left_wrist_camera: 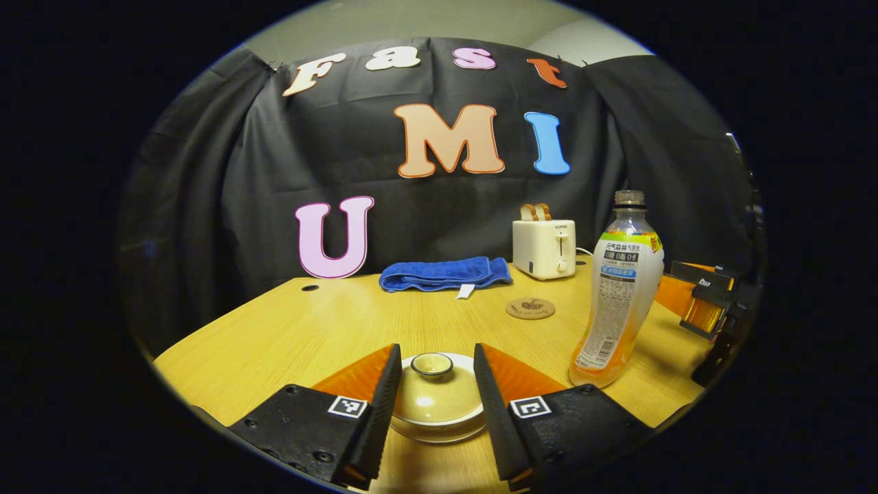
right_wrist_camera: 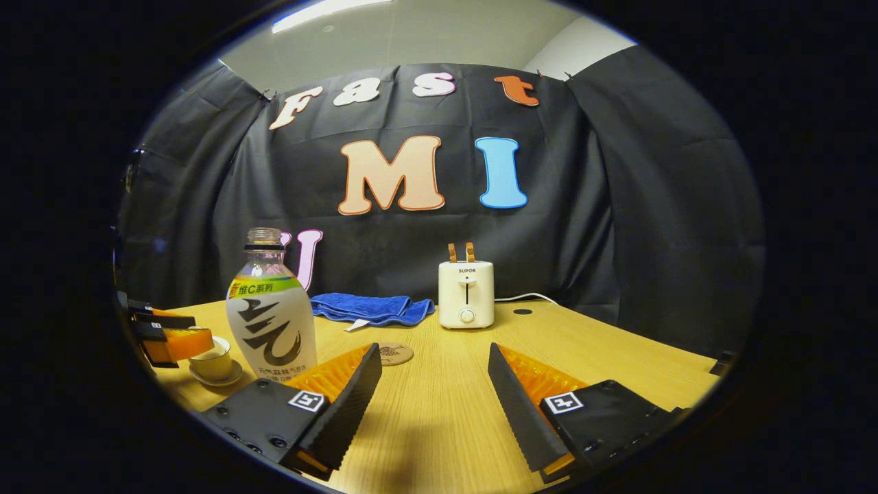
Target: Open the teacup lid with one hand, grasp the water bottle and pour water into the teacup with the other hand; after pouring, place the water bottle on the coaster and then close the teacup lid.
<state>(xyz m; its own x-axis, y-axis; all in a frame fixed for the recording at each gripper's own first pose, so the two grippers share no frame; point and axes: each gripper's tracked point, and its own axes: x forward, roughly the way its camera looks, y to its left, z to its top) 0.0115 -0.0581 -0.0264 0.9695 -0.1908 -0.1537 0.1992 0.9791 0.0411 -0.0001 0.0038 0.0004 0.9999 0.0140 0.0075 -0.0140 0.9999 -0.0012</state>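
Left claw (left_wrist_camera: 437, 391): spread wide at the bottom centre of the left gripper view, one finger on each side of the teacup lid, neither one pressing on it.
Teacup lid (left_wrist_camera: 433, 394): still seated on the teacup, low in the frame between the fingers; its small round knob (left_wrist_camera: 431, 364) sits on top in the middle.
Teacup (right_wrist_camera: 212, 360): in the right gripper view it stands on a saucer (right_wrist_camera: 218, 379) at the lower left, with the left claw around it.
Handling, lid: looks like glazed ceramic, so I judge it stiff, smooth, slippery and easy to chip; the knob or the rim edges are the sensible hold, with a straight lift.
Right claw (right_wrist_camera: 433, 391): spread and holding nothing, at the bottom centre of the right gripper view over bare counter (right_wrist_camera: 603, 357).
Water bottle (right_wrist_camera: 269, 315): upright, left of the right claw's fingers, cap off, a little liquid at the base.
Handling, bottle: thin plastic and nearly empty, so probably light and easily dented or tipped; the labelled body at mid-height seems the best hold.
Coaster (right_wrist_camera: 395, 354): round, flat on the counter beyond the claw, near the bottle.
Farther back: a folded blue towel (right_wrist_camera: 370, 309) and a cream toaster (right_wrist_camera: 466, 293) by the wall.
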